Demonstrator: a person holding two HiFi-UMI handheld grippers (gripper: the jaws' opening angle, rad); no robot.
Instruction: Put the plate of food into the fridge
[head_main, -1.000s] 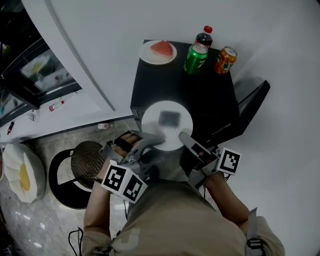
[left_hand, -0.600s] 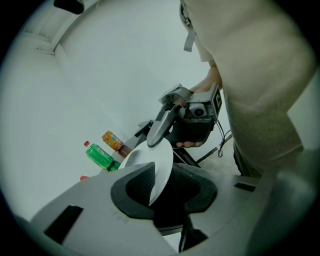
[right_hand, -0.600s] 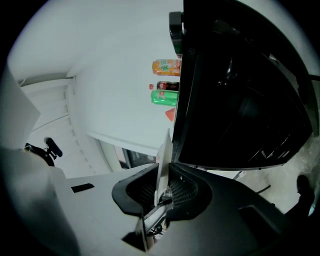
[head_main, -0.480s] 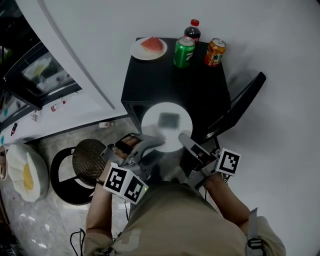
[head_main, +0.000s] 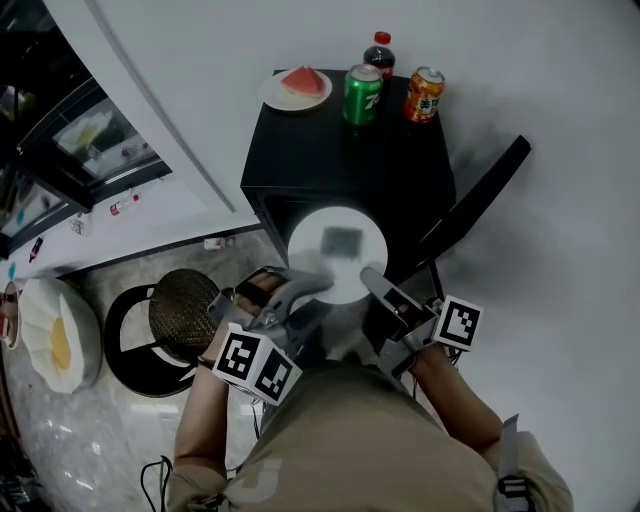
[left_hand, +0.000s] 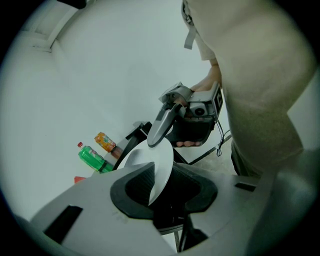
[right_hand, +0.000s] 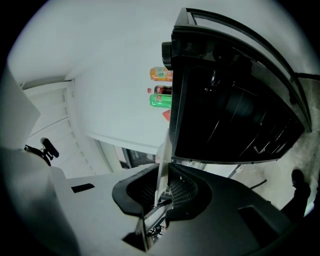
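Bright even light, soft shadows, fisheye-warped edges, dark vignetted corners

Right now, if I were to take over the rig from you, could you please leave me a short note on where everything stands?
Tools: the left tool is shut on the near left rim of the white plate. The right tool grips the near right rim, and its jaws have just been closing on it.
Things: the plate is held between both tools in front of the black fridge, whose door stands open. What lies on the plate cannot be made out.
Done: plate lifted and at the fridge opening.
Left: slide it onto a shelf inside, release both tools, and probably shut the door.
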